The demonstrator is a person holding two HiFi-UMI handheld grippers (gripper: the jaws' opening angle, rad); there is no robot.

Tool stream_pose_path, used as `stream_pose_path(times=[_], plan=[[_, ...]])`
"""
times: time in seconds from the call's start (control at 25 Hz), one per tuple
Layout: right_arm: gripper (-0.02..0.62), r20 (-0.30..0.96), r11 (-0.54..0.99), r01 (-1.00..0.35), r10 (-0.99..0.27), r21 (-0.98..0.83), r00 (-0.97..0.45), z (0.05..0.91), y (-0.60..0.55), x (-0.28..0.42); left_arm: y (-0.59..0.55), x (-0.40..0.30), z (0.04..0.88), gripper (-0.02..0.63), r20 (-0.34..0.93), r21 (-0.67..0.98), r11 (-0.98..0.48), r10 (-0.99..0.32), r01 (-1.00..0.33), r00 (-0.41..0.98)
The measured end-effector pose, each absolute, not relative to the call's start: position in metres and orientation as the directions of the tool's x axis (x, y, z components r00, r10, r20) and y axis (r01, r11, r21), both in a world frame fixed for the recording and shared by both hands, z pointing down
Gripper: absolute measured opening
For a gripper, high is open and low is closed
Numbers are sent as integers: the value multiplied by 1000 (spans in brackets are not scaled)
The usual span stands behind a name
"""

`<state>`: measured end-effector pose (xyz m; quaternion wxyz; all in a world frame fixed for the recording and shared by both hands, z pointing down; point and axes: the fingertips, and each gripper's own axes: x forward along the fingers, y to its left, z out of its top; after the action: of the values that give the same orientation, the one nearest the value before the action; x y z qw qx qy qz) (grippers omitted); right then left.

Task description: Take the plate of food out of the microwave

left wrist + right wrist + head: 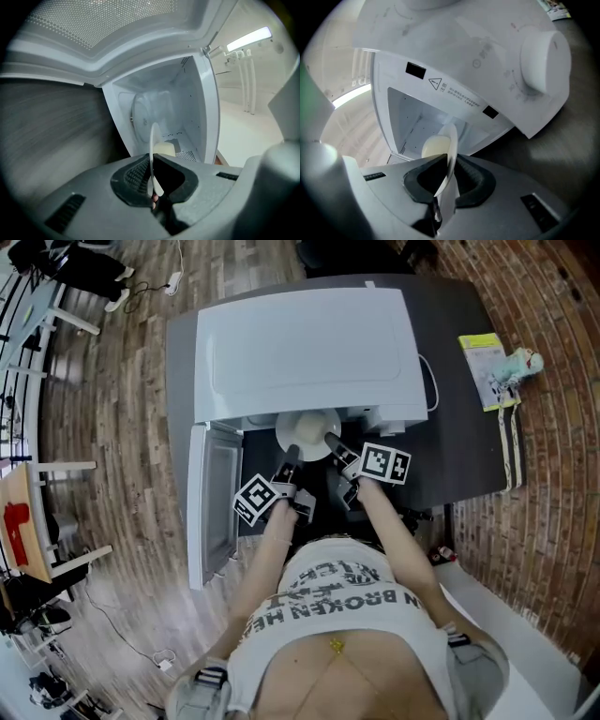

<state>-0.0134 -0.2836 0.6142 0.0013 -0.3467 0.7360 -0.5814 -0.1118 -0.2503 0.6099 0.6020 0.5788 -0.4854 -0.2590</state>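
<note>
A white plate (306, 435) sticks half out of the open white microwave (305, 348). On it lies a pale yellow lump of food (436, 146), also seen as food (164, 149) past the plate's rim. My left gripper (290, 458) is shut on the plate's near-left rim, where the plate (153, 154) shows edge-on between the jaws. My right gripper (334, 444) is shut on the near-right rim; the plate (450, 152) stands edge-on between its dark pads.
The microwave door (211, 502) hangs open to the left. The microwave sits on a dark table (459, 427), with a yellow-green booklet (487, 367) at the right edge. Its control knob (543, 61) is at right. Wooden floor and chairs lie at left.
</note>
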Motion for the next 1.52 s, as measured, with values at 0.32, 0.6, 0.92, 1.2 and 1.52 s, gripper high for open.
stream_pose_path(times=[0.32,0.6,0.92,1.2,1.52], plan=[[46,406,112,-512,-477,-852,-780,607,-271,12,-233,-85,601,17,265,950,178,-894,-257,361],[49,414,159,-524,-443,-837,-795,603,-258,21,-216,-74,596,17,252,950,172,-914,-259,318],[49,407,179,-518,-430,-836,-806,596,-239,8,-196,-86,592,17,238,954,160,-920,-255,312],[49,402,146,-516,-465,-844,-789,592,-210,-15,-171,-110,586,17,252,948,160,-905,-275,343],[49,411,116,-530,-500,-840,-762,593,-171,-24,-138,-121,586,17,254,950,150,-882,-272,398]])
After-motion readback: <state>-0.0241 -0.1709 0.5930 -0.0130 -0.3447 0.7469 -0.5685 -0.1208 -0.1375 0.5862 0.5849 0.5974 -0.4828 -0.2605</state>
